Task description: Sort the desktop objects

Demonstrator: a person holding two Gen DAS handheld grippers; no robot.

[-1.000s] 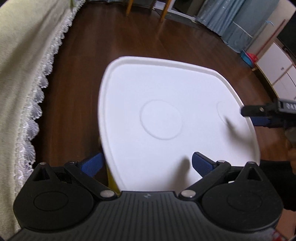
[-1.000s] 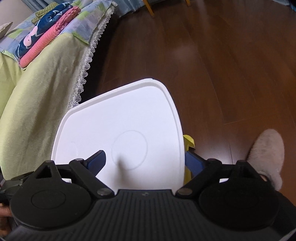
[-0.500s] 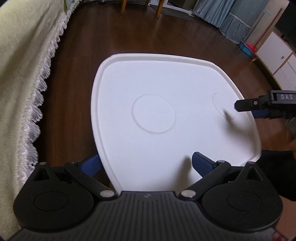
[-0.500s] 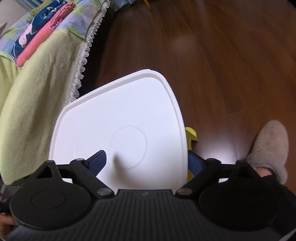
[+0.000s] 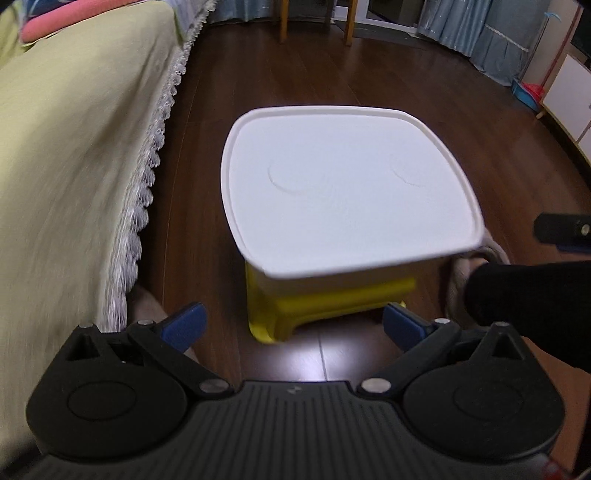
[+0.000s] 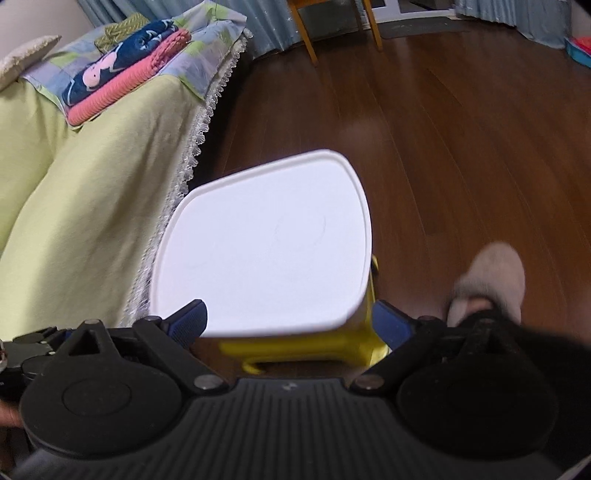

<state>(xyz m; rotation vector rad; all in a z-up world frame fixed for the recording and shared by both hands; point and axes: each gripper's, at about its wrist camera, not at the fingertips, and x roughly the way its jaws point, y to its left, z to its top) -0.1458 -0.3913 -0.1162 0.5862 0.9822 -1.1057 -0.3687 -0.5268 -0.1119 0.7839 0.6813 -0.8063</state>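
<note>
A small table with a white top [image 5: 351,192] and a yellow base [image 5: 314,299] stands on the wooden floor; two shallow round rings mark its surface. My left gripper [image 5: 291,325] hangs open above the near edge, nothing between its blue pads. My right gripper [image 6: 288,321] is also held back from the white top [image 6: 266,251]; its jaws are opening and hold nothing. A black part of the right gripper [image 5: 561,229] shows at the right edge of the left wrist view.
A bed with a yellow-green cover and lace trim [image 5: 66,166] runs along the left, with folded blankets [image 6: 122,74] on it. A person's slippered foot [image 6: 487,280] stands right of the table. Wooden chair legs [image 5: 314,22] and a white cabinet [image 5: 569,96] stand beyond.
Both grippers have drawn back and up from the white top, which now looks smaller with its yellow base showing. The right gripper has slid to the right edge of the left view.
</note>
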